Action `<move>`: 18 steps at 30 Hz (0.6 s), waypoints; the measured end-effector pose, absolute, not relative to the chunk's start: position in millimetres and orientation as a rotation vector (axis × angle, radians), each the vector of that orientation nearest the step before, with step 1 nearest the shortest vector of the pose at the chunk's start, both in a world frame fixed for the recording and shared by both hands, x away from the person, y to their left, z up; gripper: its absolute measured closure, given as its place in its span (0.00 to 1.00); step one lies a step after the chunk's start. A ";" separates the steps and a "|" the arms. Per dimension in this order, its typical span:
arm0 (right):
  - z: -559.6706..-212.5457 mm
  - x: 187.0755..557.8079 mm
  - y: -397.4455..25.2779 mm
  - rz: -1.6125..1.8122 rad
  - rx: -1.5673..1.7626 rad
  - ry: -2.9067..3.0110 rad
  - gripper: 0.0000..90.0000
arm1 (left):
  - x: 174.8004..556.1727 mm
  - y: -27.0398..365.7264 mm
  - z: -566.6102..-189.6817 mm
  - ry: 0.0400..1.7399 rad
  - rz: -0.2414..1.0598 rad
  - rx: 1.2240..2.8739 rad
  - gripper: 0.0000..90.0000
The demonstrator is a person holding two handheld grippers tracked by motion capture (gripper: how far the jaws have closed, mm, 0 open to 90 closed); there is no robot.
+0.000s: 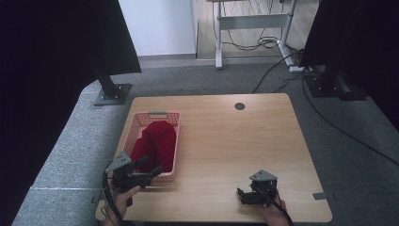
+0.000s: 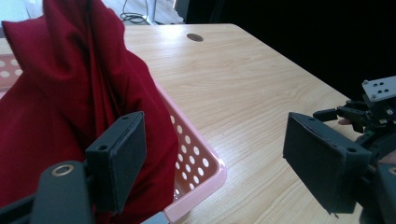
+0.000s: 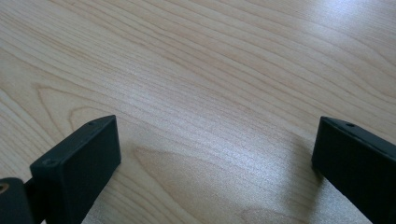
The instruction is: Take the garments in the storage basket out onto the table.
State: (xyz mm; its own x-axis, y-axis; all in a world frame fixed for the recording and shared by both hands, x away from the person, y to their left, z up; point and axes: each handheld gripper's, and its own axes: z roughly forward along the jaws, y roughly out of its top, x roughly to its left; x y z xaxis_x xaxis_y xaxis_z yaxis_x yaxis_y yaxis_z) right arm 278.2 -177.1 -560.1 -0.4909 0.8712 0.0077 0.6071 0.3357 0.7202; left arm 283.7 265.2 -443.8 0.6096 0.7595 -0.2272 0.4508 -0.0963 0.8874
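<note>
**Carefully, the red cloth is to be gripped where it rises from the basket**

Here the work in hand is judged to be the taking of the red cloth (image 1: 155,141) out of the pink basket (image 1: 157,114), which stands on the left part of the wooden table (image 1: 235,141). The cloth is heaped inside the basket and stands above its rim; in the left gripper view a tall fold (image 2: 79,70) is seen just beyond the near jaw.

The left gripper (image 1: 149,170) is held at the basket's near end with its jaws spread wide, and nothing is caught between them; one jaw lies just beside the cloth, the other out over bare table. The right gripper (image 1: 241,194) is held low over bare wood near the table's front edge, well apart from the basket, its jaws likewise wide apart and empty.

For the step to be done well, a raised fold should be chosen rather than the flat bulk, so that a thick bunch is taken between both pads. The left gripper should be turned so that both jaws straddle the cloth and the basket's perforated wall (image 2: 196,158) is kept outside the bite. If the wall were pinched along with the fabric, the light basket would probably be dragged or tipped. The lift is best made straight up, and the basket could be steadied by the right gripper.
</note>
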 end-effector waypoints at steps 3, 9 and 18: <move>-560.0 278.1 -177.1 0.952 1.306 2.226 0.01 | 286.6 266.1 -445.8 1.008 0.349 1.737 0.23; -560.0 278.1 -177.1 0.952 1.306 2.226 0.01 | 292.1 266.9 -447.2 1.022 0.350 1.740 0.23; -560.0 278.1 -177.1 0.952 1.306 2.226 0.01 | 299.8 269.8 -449.0 1.056 0.377 1.739 0.23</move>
State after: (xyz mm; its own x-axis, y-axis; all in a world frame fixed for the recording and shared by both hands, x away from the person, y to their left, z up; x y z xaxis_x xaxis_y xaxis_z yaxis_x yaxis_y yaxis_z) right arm 278.1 -177.1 -560.0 -0.4906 0.8713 0.0080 0.6077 0.3356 0.7198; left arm 299.8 269.8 -449.0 0.5660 0.7940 -0.2218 0.4739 -0.0932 0.8757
